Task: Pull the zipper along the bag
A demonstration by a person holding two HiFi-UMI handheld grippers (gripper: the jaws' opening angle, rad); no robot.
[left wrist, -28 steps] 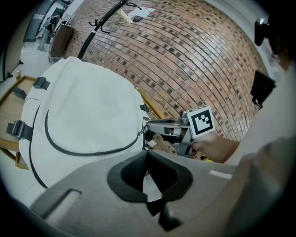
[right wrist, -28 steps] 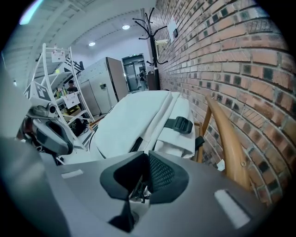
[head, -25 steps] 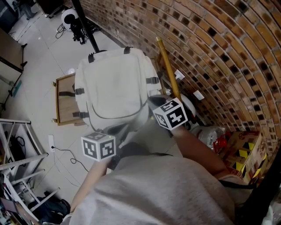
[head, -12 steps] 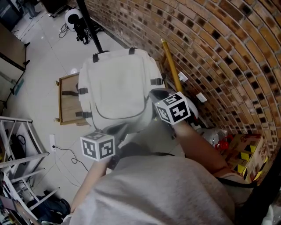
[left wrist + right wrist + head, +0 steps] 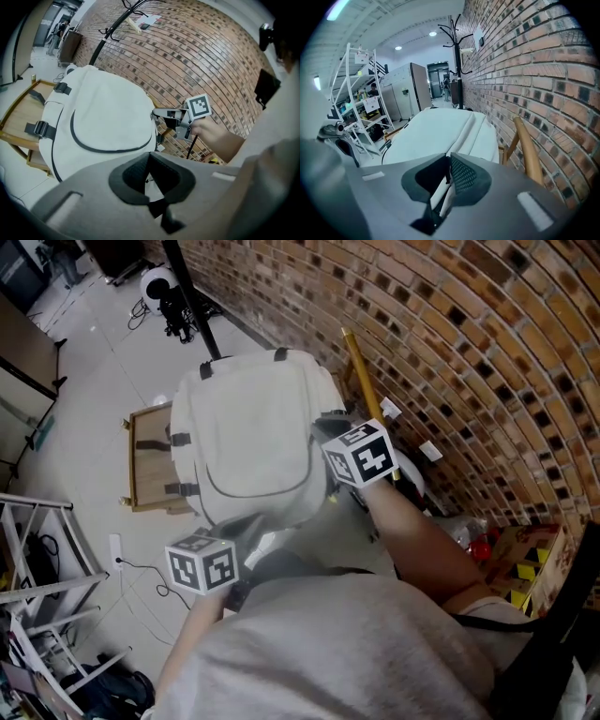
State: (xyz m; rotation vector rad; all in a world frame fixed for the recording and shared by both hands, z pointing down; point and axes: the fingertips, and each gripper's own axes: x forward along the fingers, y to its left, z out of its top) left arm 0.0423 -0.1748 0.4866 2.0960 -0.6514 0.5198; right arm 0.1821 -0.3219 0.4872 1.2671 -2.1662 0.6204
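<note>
Backpack: white backpack [image 5: 248, 427] lies on a wooden chair [image 5: 145, 460], just beyond both grippers.
Right gripper [image 5: 449, 164]: at the bag's right side, jaws nipped on the dark zipper pull [image 5: 447, 177].
Left gripper [image 5: 149, 171]: pinching white fabric at the bag's near edge.
Change: right gripper has crept farther up the bag's side.
Count: one backpack, two grippers, one chair.

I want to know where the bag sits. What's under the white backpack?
A wooden chair: its seat frame sticks out beside the backpack, and its back rail runs along the brick wall. The backpack covers the rest of the seat.
</note>
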